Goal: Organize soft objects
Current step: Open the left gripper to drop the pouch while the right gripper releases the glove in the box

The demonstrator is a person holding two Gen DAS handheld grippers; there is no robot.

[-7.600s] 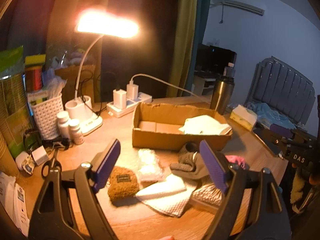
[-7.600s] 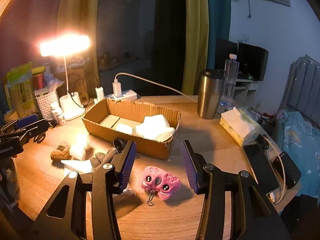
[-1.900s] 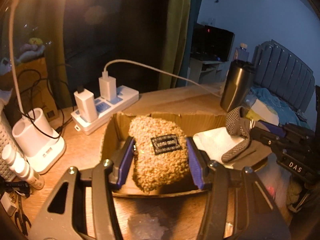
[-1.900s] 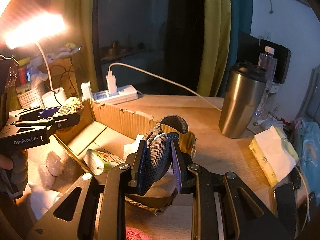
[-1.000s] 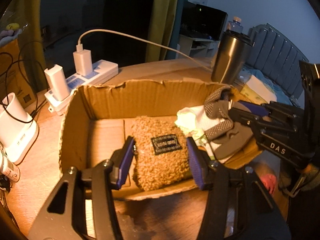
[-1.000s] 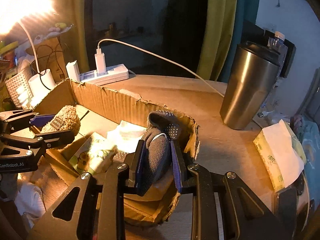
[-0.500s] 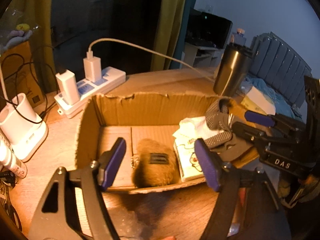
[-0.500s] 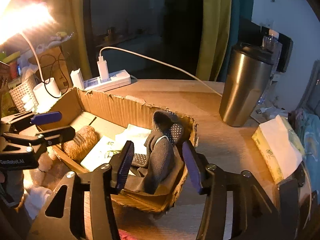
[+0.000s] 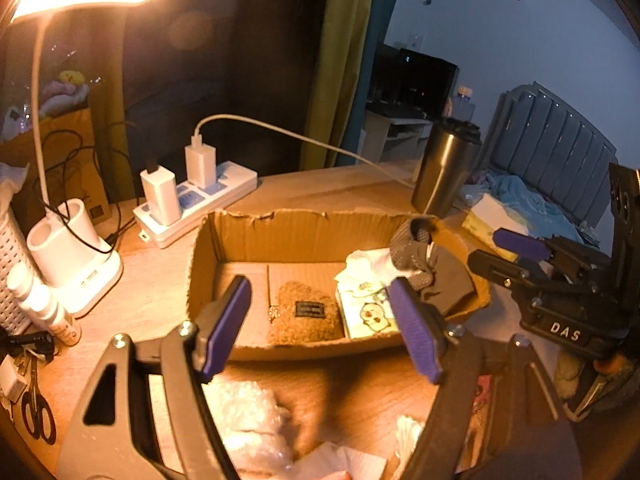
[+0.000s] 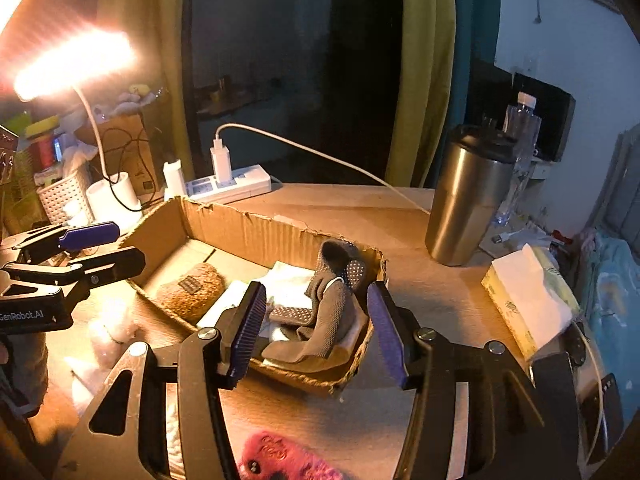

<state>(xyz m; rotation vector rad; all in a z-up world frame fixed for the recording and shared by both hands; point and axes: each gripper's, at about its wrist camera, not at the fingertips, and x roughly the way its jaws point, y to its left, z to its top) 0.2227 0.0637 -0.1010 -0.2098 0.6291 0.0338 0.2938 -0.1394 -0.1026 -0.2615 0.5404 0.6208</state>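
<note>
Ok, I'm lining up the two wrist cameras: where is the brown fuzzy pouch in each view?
Left wrist: brown fuzzy pouch lies in the cardboard box, low centre, framed by the open fingers.
Right wrist: brown fuzzy pouch sits left of centre, in the box's left half.
Shared landmark: steel tumbler, beyond the box.

- The left wrist view looks forward and down from the near long side of the shallow brown cardboard box, close above it; the tall steel tumbler sits at 2 o'clock.
- The right wrist view faces the box's right end, close.
- Both share the box, tumbler and white power strip.
</note>
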